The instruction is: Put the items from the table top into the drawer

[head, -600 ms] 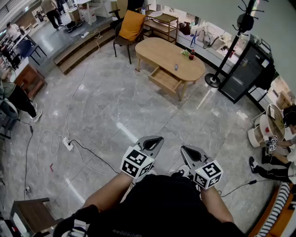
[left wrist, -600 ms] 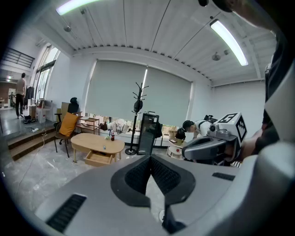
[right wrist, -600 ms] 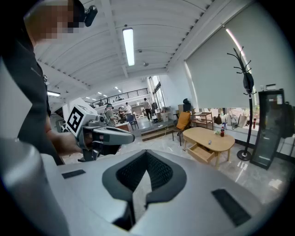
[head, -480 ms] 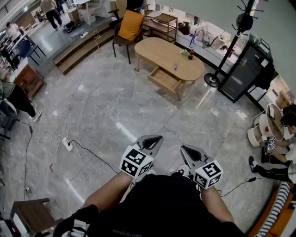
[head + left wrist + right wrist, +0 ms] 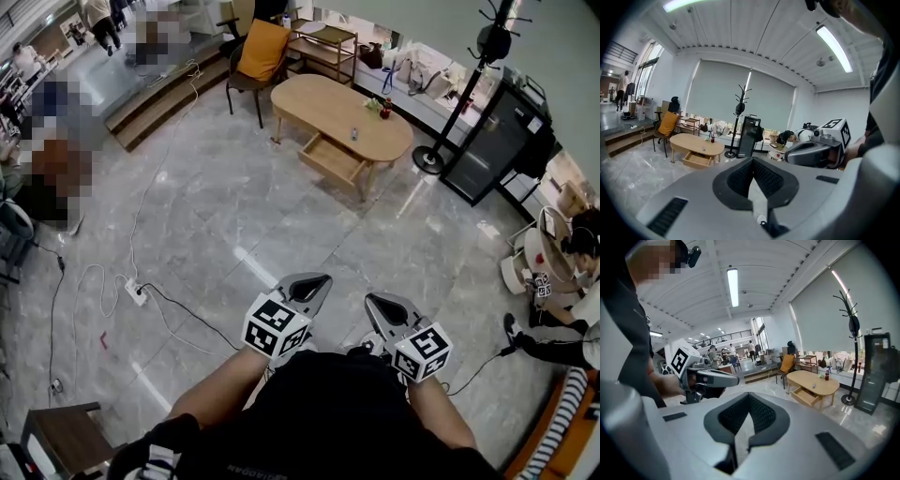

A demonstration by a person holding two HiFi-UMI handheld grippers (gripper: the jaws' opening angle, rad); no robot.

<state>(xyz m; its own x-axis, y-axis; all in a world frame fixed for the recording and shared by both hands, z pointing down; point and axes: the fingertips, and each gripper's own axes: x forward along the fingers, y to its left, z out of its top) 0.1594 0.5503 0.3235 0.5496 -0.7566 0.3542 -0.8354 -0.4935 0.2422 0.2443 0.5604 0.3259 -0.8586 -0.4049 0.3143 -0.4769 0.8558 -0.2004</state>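
Observation:
Far across the room stands an oval wooden table (image 5: 319,101), its drawer (image 5: 330,160) pulled open at the front. On the top are a red bottle (image 5: 387,111), a green item (image 5: 375,106) and a small dark object (image 5: 354,135). Both grippers are held low in front of the person's body, several steps from the table. My left gripper (image 5: 318,280) is shut and empty, and so is my right gripper (image 5: 371,301). The left gripper view shows the table (image 5: 696,142) and drawer (image 5: 697,160) small in the distance. The right gripper view shows the table (image 5: 818,380) too.
A chair with an orange cushion (image 5: 262,52) and a wooden shelf (image 5: 329,45) stand behind the table. A coat stand (image 5: 466,94) and a black cabinet (image 5: 500,142) are to its right. A power strip with cables (image 5: 137,292) lies on the grey marble floor. A seated person (image 5: 568,323) is at the right.

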